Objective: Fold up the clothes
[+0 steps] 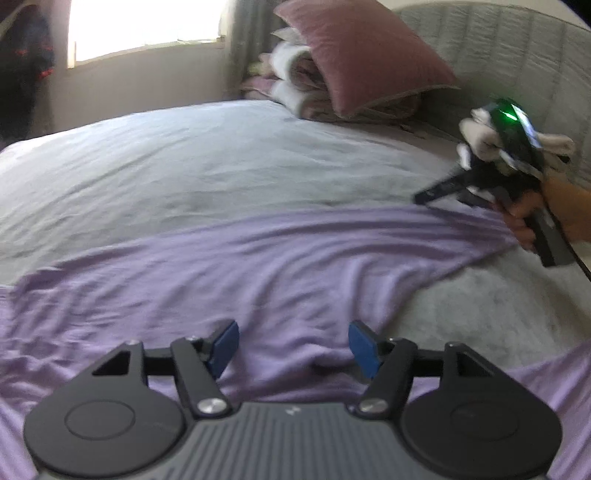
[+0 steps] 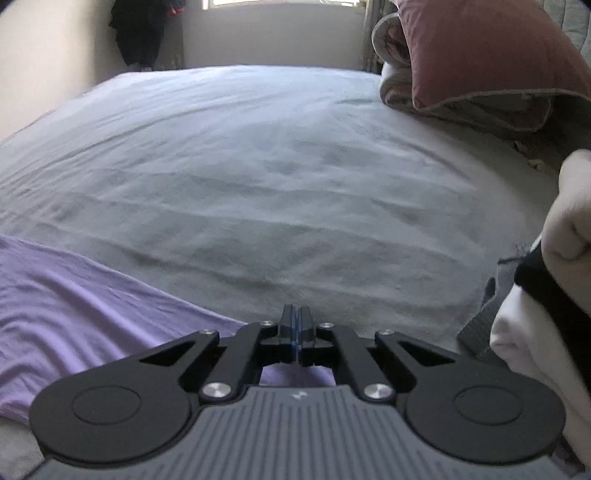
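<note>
A lilac garment (image 1: 229, 273) lies spread across the near side of a bed; it also shows in the right wrist view (image 2: 74, 302). My left gripper (image 1: 293, 347) is open, its blue pads (image 1: 225, 345) apart just above the cloth. My right gripper (image 2: 296, 332) is shut, and lilac cloth shows right under its fingers. In the left wrist view the right gripper (image 1: 428, 195) sits at the garment's far right edge, pulling the cloth taut into long folds.
The bed has a pale grey sheet (image 1: 184, 162). A pink pillow (image 1: 365, 55) and folded bedding (image 1: 295, 85) lie at the grey padded headboard (image 1: 517, 59). White and dark clothes (image 2: 546, 288) are piled at the right. A window (image 1: 144, 26) is behind.
</note>
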A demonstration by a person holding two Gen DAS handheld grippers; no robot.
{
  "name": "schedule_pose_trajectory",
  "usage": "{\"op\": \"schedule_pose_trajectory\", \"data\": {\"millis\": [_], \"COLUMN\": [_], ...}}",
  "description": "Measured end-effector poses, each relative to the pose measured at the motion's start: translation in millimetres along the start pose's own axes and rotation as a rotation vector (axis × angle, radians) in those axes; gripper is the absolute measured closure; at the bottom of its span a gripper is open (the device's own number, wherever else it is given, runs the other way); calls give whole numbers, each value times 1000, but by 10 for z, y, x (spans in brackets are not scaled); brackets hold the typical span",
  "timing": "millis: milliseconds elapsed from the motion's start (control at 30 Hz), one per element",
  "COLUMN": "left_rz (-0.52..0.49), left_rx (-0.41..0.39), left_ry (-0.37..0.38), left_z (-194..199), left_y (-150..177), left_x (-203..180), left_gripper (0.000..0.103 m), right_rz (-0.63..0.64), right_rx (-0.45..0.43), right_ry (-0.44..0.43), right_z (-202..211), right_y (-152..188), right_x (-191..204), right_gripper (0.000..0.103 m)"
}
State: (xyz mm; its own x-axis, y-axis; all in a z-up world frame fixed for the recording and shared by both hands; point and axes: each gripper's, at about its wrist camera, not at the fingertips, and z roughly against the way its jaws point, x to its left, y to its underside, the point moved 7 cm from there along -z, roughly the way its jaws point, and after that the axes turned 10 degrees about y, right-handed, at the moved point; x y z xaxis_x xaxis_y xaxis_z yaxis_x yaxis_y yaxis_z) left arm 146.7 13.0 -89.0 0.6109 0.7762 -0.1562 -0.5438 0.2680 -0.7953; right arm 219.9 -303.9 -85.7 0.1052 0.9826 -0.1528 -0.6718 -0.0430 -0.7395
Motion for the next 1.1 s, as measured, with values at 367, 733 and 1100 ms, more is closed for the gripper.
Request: {"op": "schedule_pose_trajectory", "data": {"millis": [367,733,1100], "left_rz": [218,363,404], "left_rx": [-128,-57,-121], "left_ry": [-260,-390,-250], "left_z": [612,922,1076], "left_y": [-41,342,432], "left_x": [845,1342,1356], "left_gripper": [49,81,81], "right_rz": [99,219,329], "right_rx": [-33,-44,-65], "right_ry": [-130,-292,-383], "right_z": [159,267,346], "right_y": [-214,-315,-512], "right_x": [775,2020,2979], "right_gripper": [54,47,42]}}
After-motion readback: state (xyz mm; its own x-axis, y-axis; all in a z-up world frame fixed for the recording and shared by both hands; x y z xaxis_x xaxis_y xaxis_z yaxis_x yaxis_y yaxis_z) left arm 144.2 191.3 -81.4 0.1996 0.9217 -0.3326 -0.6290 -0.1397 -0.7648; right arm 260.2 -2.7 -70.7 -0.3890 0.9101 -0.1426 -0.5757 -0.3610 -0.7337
